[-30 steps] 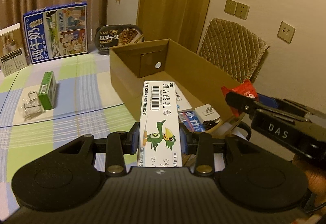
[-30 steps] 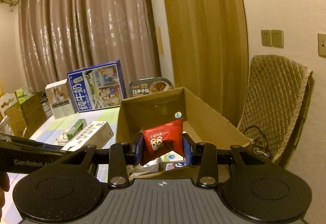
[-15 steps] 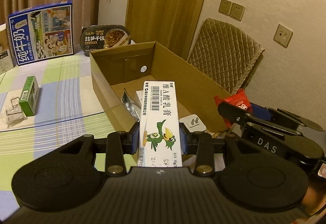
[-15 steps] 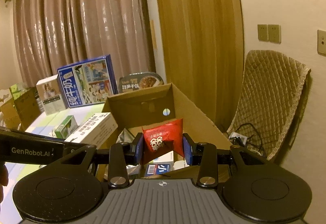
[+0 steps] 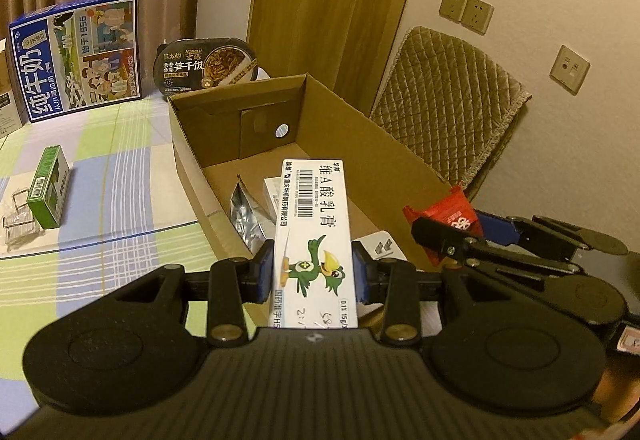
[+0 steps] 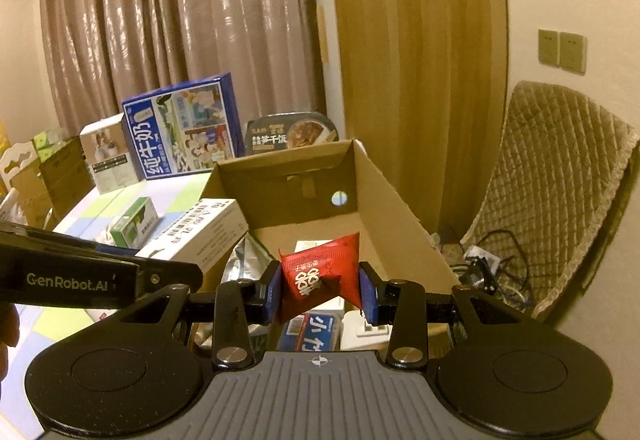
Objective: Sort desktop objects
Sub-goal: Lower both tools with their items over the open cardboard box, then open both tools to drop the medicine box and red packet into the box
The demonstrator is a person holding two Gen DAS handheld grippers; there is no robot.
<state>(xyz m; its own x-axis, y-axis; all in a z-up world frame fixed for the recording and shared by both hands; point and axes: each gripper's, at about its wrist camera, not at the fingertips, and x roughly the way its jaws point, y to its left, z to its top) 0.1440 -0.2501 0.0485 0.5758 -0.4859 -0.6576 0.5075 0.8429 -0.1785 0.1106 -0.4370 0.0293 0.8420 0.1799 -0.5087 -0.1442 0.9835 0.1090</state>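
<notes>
Cardboard box [image 5: 384, 156] fills the middle of both views, open-topped, plainly the bin for the sorting, with several items already inside; the white ointment carton [image 5: 314, 236] stands low centre in the left view, clamped lengthwise by the left gripper [image 5: 313, 272] over the box, probably for dropping in; the red sachet [image 6: 322, 276], smaller, sits pinched in the right gripper [image 6: 322, 290], low centre, likewise above the box.
</notes>
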